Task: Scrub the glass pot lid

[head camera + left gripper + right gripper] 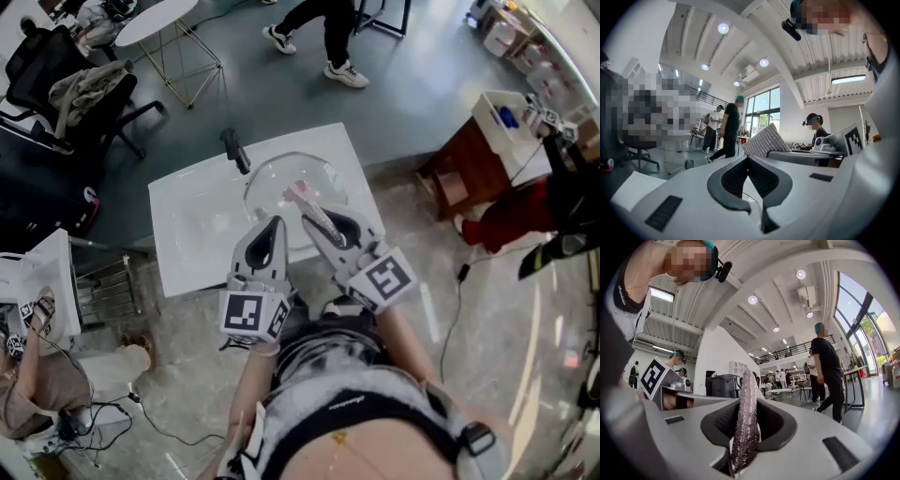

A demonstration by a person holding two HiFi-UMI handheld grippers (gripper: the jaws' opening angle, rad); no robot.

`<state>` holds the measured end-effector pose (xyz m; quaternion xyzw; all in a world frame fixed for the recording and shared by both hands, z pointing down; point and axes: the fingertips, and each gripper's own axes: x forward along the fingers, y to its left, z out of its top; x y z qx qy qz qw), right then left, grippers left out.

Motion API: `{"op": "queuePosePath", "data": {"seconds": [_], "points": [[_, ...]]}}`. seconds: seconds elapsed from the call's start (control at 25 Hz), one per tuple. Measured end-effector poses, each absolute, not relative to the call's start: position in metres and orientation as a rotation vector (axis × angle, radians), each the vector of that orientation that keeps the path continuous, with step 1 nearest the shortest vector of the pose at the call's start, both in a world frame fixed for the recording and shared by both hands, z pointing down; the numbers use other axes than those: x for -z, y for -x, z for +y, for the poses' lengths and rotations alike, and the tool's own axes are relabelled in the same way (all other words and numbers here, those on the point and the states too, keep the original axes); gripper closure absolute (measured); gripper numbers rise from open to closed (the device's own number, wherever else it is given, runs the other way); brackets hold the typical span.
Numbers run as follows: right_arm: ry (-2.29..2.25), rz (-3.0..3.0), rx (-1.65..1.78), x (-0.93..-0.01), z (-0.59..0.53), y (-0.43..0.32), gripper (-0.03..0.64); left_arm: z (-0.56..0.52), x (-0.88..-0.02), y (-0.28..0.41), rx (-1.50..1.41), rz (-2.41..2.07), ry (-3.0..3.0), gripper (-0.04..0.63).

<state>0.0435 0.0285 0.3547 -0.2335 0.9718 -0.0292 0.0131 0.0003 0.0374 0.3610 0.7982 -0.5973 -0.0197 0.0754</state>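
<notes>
R gripper (749, 401): jaws clamped on sparkly scrub pad (745, 427), pad upright. L gripper (748, 161): jaws shut, nothing pinched afaict. Glass pot lid (281, 183) lies on white table (187, 244), just ahead of both tips. Prob heavy-ish, rigid, slick, breakable. Grab by black handle (235, 150), not rim. Clear round dome.

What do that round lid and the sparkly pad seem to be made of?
Lid: probably clear glass with a glossy finish, since the white surface shows through it. Pad: looks like a woven scrubber of glittering silvery-pink thread. Whether that thread is metal or plastic can't be told.
</notes>
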Motion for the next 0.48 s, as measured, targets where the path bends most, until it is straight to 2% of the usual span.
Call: {"op": "queuePosePath", "data": {"seconds": [0.48], "points": [[0.703, 3.107, 0.036, -0.355, 0.096, -0.092, 0.535, 0.106, -0.348, -0.056, -0.032, -1.935, -2.372, 0.604]]}}
